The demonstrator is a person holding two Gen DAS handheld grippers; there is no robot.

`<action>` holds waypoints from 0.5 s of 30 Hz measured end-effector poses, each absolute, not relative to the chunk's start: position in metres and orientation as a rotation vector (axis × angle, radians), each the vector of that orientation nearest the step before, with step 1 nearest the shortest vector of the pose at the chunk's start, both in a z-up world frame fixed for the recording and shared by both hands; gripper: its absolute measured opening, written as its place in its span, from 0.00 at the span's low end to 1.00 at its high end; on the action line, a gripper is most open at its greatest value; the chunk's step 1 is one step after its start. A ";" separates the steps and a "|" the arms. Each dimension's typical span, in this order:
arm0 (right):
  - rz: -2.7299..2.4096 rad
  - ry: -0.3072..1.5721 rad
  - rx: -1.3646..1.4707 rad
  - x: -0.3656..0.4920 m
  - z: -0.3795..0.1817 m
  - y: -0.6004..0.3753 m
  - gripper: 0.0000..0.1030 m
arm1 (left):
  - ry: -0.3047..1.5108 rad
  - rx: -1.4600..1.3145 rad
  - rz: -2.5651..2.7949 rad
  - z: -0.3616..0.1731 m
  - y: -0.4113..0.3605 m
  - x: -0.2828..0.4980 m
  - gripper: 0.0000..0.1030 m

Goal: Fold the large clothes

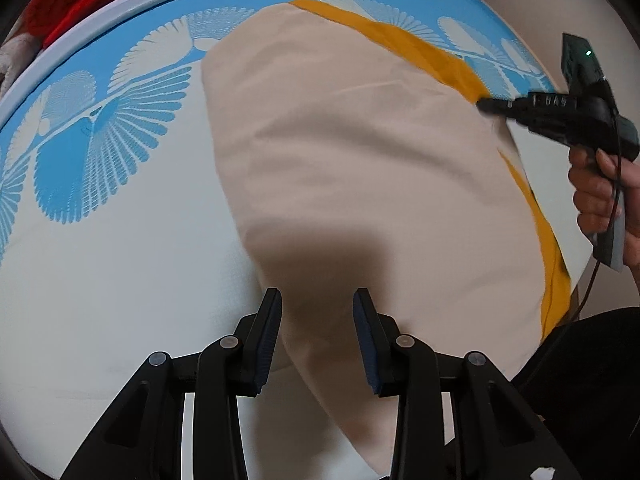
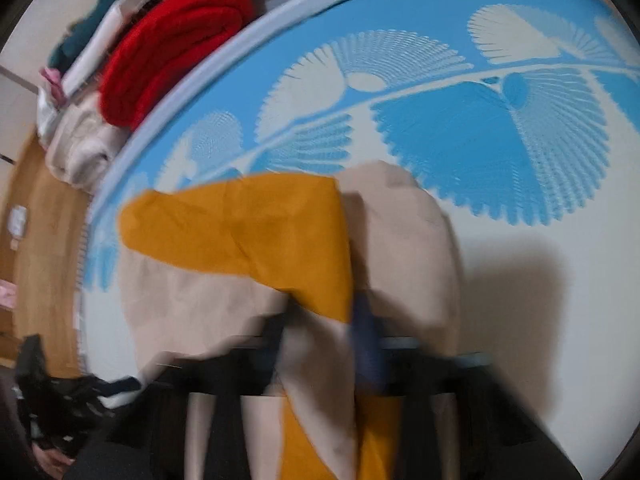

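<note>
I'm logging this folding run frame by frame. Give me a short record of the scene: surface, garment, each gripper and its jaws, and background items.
surface: bed sheet, white with a blue fan pattern
garment: beige cloth with a mustard-yellow side, lying partly folded on the sheet
left gripper: jaws apart above the cloth's near end, pads not pressing it
right gripper: jaws shut on the cloth's edge at the yellow band; its own view is blurred
person: hand on the right gripper's handle
background: red blanket among piled textiles beyond the bed's edge
</note>
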State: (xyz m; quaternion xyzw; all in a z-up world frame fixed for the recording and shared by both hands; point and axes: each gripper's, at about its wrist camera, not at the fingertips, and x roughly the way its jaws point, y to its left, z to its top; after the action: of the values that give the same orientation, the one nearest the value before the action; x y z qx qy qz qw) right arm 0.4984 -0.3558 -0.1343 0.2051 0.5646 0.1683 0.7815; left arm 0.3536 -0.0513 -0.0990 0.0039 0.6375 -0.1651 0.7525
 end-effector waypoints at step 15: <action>0.145 1.142 0.320 0.485 -0.108 -0.384 0.17 | 1.376 0.041 -0.496 -0.092 -0.070 0.340 0.33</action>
State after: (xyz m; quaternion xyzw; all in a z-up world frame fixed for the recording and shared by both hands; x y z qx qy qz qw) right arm 0.4846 -0.3842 -0.1080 0.1507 0.5378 0.0685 0.8267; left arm 0.3399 -0.0698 -0.0922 0.0185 0.6282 -0.2266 0.7441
